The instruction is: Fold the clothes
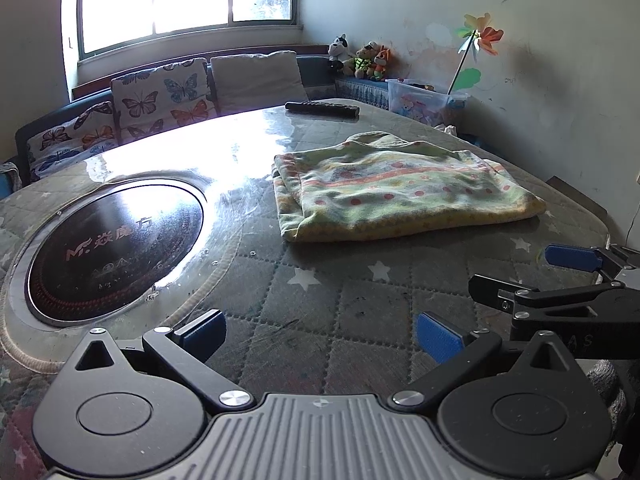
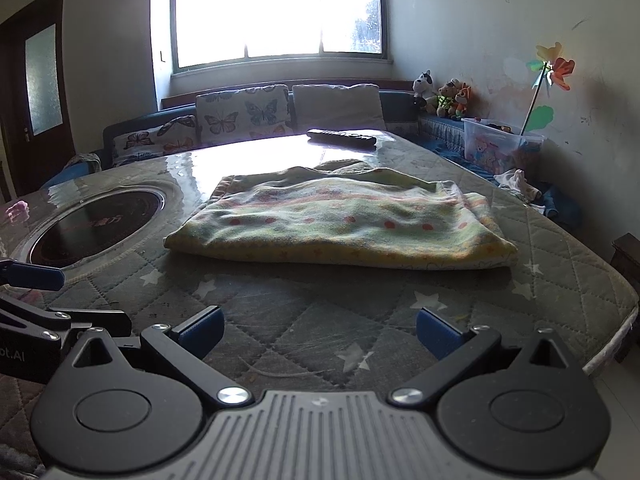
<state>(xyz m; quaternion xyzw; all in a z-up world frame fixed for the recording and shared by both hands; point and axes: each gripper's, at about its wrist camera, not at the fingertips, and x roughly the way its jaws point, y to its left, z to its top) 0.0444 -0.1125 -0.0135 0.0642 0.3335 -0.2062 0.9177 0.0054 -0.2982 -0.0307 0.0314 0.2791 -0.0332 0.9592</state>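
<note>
I see the folded garment point(image 2: 340, 224) lying flat on the quilted tabletop point(image 2: 312, 320), its long axis running left to right across my view, its folded edge toward me. Both my left tongs point(image 1: 320, 334) and right tongs point(image 2: 320, 330) stand apart, empty, short of it. A round inset cooktop point(image 1: 116, 252) sits to its left; a remote control point(image 2: 341, 137) lies beyond, well apart.

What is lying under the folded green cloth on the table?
The folded cloth rests on the quilted, star-printed table cover. Whether anything else lies beneath it cannot be seen; the cloth covers that area completely.
</note>
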